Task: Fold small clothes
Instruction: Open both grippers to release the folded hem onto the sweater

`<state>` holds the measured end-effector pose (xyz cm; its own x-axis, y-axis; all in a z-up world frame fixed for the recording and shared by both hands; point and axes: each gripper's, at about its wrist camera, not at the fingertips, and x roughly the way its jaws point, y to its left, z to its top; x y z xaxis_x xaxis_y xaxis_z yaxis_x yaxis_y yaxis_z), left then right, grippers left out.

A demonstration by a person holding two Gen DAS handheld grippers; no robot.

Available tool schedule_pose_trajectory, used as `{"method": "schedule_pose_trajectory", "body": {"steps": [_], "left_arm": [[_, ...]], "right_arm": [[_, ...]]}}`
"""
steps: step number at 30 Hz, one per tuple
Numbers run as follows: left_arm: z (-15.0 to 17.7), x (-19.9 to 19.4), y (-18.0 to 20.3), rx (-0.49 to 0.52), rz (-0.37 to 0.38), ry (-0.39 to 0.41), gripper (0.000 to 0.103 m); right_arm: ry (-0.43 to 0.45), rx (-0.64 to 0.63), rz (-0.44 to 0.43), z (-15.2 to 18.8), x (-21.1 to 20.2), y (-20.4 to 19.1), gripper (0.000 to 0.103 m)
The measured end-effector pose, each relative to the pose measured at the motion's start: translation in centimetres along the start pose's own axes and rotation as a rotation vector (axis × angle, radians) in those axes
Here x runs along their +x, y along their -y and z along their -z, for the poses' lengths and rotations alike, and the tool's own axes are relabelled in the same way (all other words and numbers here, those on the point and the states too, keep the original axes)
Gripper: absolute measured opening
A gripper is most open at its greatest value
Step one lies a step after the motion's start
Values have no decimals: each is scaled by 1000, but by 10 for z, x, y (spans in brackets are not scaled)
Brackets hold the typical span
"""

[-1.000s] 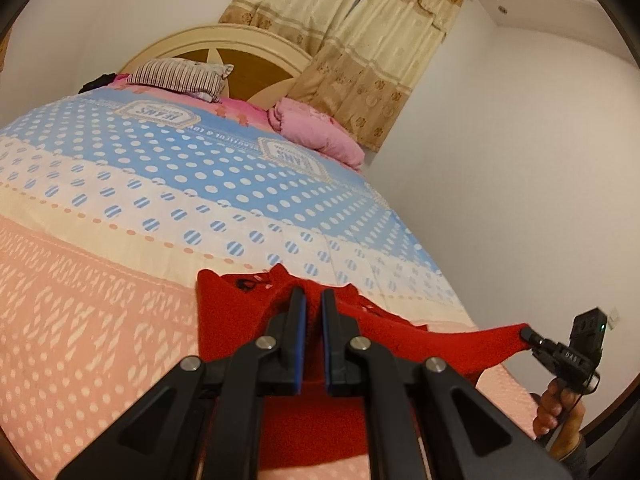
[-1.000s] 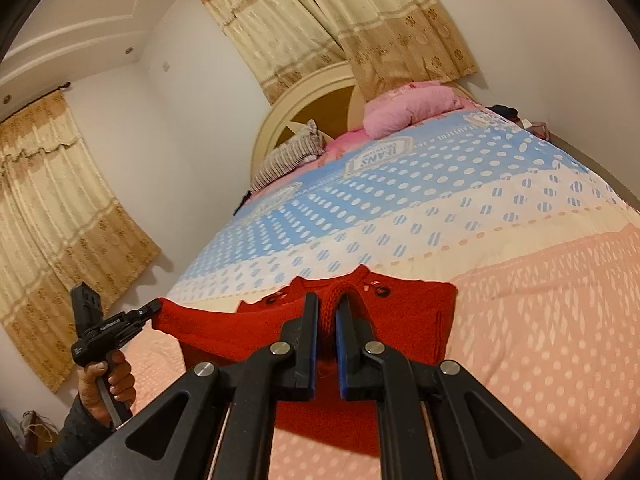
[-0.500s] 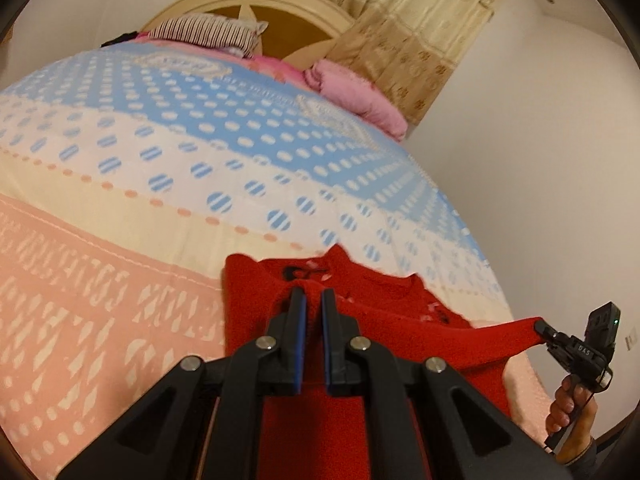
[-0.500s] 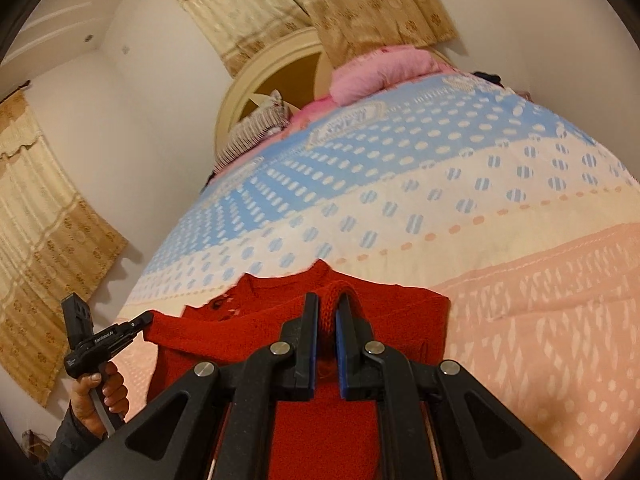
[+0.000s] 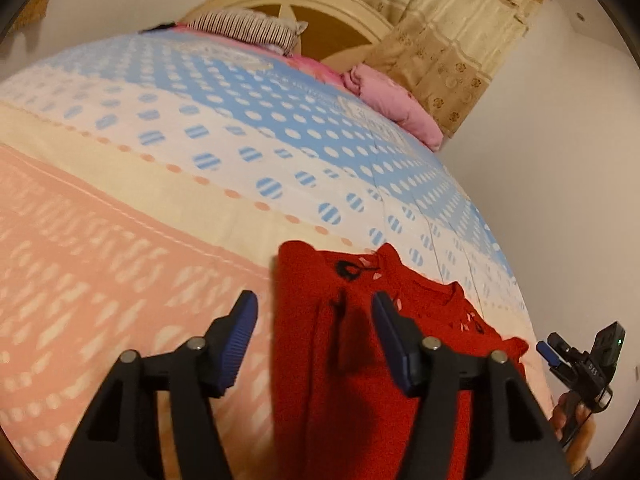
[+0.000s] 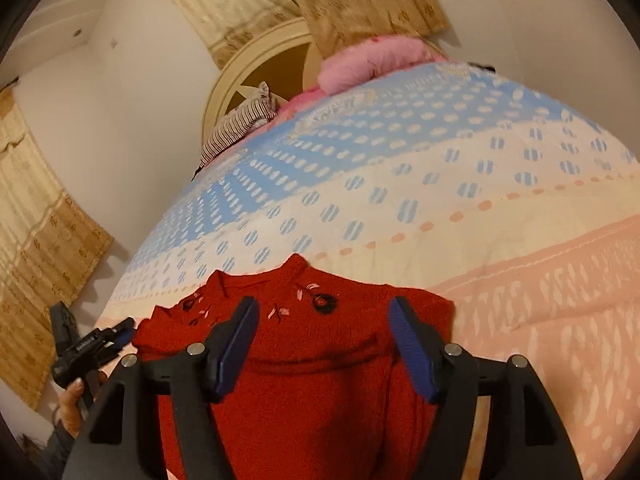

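A small red knitted sweater (image 5: 360, 344) with embroidered flowers lies flat on the bed near its foot edge; it also shows in the right wrist view (image 6: 312, 360). My left gripper (image 5: 312, 316) is open just above one shoulder of the sweater, holding nothing. My right gripper (image 6: 320, 320) is open above the other shoulder, holding nothing. Each gripper shows small in the other's view, the right one (image 5: 556, 356) and the left one (image 6: 116, 332) at the sweater's sides.
The bed cover (image 5: 200, 184) has pink, cream and blue dotted bands. A striped pillow (image 5: 248, 32) and a pink pillow (image 5: 392, 100) lie at the curved headboard (image 5: 332, 20). Curtains (image 6: 36, 264) and white walls surround the bed.
Both grippers have opened and let go of the sweater's shoulders. The sweater, held stretched between them before, has dropped and lies flat on the bed.
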<state>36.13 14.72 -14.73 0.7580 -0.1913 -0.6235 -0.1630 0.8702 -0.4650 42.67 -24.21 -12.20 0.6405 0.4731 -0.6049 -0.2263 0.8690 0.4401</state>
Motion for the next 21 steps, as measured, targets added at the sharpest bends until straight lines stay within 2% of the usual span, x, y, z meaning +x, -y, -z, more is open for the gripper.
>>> {"method": "schedule_pose_trajectory", "body": {"steps": [1, 3, 5, 8, 10, 12, 14, 16, 17, 19, 21], "left_arm": [[3, -2, 1, 23, -4, -11, 62], [12, 0, 7, 108, -67, -56, 70], [21, 8, 14, 197, -112, -99, 70], [21, 23, 18, 233, -154, -116, 70], [11, 29, 15, 202, -181, -92, 70], [0, 28, 10, 170, -201, -51, 70], [-7, 21, 3, 116, -200, -29, 70], [-7, 12, -2, 96, -174, -20, 71], [-5, 8, -3, 105, -172, -18, 72], [1, 0, -5, 131, -189, -9, 73], [9, -6, -5, 135, -175, -21, 73]], "right_arm": [[-17, -3, -6, 3, -1, -3, 68], [-100, 4, -55, 10, 4, -9, 68], [-187, -17, -70, 18, 15, -18, 68], [-406, -102, -13, 32, 56, -39, 68], [-374, -164, 54, 26, 70, -51, 68], [-340, -144, 68, 9, 83, -55, 68], [-257, -124, 99, -12, 83, -58, 68], [-160, -102, 72, -25, 70, -62, 68], [-142, -85, 56, -26, 66, -61, 68], [-140, -62, 33, -20, 57, -58, 68], [-147, -69, 32, -9, 49, -56, 68]]}}
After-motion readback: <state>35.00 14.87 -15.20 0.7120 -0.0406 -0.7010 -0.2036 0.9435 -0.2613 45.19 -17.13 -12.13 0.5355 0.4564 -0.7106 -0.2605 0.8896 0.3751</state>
